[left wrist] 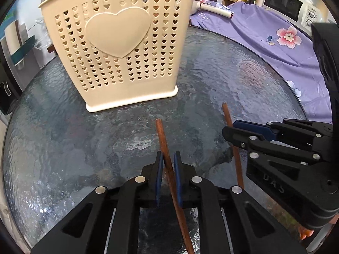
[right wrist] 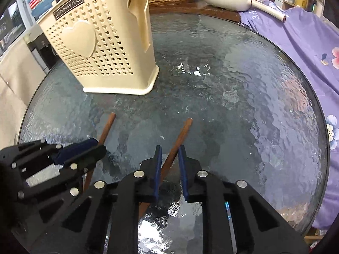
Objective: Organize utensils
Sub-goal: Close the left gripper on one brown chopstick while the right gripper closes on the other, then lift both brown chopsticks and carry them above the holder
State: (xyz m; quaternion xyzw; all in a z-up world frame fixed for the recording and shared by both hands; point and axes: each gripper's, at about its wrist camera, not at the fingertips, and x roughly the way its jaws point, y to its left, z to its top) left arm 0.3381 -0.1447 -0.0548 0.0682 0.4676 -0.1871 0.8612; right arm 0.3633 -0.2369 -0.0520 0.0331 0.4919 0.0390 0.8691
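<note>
We have the left gripper (left wrist: pixel 168 165) clamped on one chopstick (left wrist: pixel 161 135), right gripper (right wrist: pixel 170 158) clamped on the other chopstick (right wrist: pixel 182 133); lift both level, then tip them into the far holder (left wrist: pixel 118 48).

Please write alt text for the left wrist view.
The left hand-held gripper is shut on a brown chopstick over a glass table. Right of it, the right hand-held gripper holds a second chopstick; a cream holder stands behind.

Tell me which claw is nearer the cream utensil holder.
Left. The left claw sits almost straight in front of the cream utensil holder; the right claw is off to its right side, slightly farther.
</note>
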